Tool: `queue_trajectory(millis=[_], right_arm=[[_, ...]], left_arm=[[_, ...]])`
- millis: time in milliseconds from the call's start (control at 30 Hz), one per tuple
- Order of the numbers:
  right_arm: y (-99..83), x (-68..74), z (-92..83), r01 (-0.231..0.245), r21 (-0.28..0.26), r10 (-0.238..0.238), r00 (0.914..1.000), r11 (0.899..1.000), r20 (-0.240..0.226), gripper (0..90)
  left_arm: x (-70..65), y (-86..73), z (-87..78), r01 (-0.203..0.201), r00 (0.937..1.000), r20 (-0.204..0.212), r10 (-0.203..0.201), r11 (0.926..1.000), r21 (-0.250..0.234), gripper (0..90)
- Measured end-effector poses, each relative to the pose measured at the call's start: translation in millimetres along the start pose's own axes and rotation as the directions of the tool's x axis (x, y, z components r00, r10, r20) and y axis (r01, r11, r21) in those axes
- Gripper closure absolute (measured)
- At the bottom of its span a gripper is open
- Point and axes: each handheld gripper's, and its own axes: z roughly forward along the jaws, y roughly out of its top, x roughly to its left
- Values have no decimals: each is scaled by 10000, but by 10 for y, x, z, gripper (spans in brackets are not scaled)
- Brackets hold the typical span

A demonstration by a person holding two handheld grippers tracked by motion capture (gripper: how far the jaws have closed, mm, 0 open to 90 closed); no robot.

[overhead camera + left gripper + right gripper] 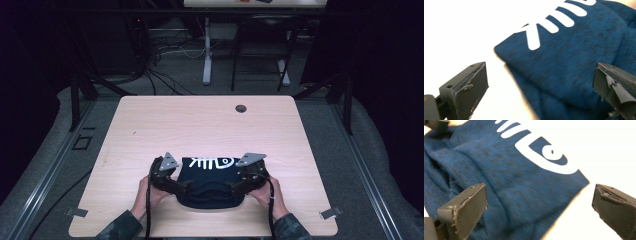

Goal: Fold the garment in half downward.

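The folded dark blue garment (210, 182), printed with a white fish skeleton (212, 163), lies at the near middle of the tabletop (200, 125). The left hand-held gripper (181, 187) sits at its left edge with jaws spread wide over the cloth, and the right hand-held gripper (235, 187) at its right edge is likewise spread apart.

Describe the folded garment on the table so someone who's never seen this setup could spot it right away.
On the light wooden table, look at the near edge, between the person's two hands. There lies a folded dark blue knit garment, flanked by the left tool and right tool. A white fish-skeleton print on its far side marks it out.
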Motion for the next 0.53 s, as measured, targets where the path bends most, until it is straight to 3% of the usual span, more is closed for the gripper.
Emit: queue_trajectory(millis=[67,100,167,200,267,400,467,500,533], right_arm=[[-34,-53,-53,-187,-92,188,9998,9998,77,0],[-136,-169,-132,-660,-101,662,9974,9978,284,0],[-260,-274,-177,-1016,-10,1014,9922,9948,720,0],[-326,-322,-179,-1207,70,1195,9885,9927,925,0],[-450,-408,-175,-1523,271,1483,9824,9880,1132,0],[-594,-498,-132,-1874,602,1783,9752,9804,1309,0],[-687,-552,-65,-1925,955,1772,9729,9766,1485,0],[-687,-552,-65,-1925,955,1772,9729,9766,1485,0],[-717,-586,-59,-2204,678,2087,9667,9731,1480,0]], left_arm=[[46,-33,-19,69,9999,-140,-68,10000,71,3],[149,-108,-56,94,9979,-640,-80,9997,229,3],[207,-143,-69,226,9969,-761,-199,9991,353,3],[323,-208,-87,584,9954,-790,-547,9973,449,3],[404,-252,-79,883,9939,-724,-836,9940,641,3],[481,-297,-30,1134,9912,-770,-1076,9907,751,2],[542,-334,42,1261,9904,-708,-1188,9860,1093,2],[542,-334,42,1261,9904,-708,-1188,9860,1093,2],[557,-348,66,1303,9895,-773,-1219,9847,1153,3]])
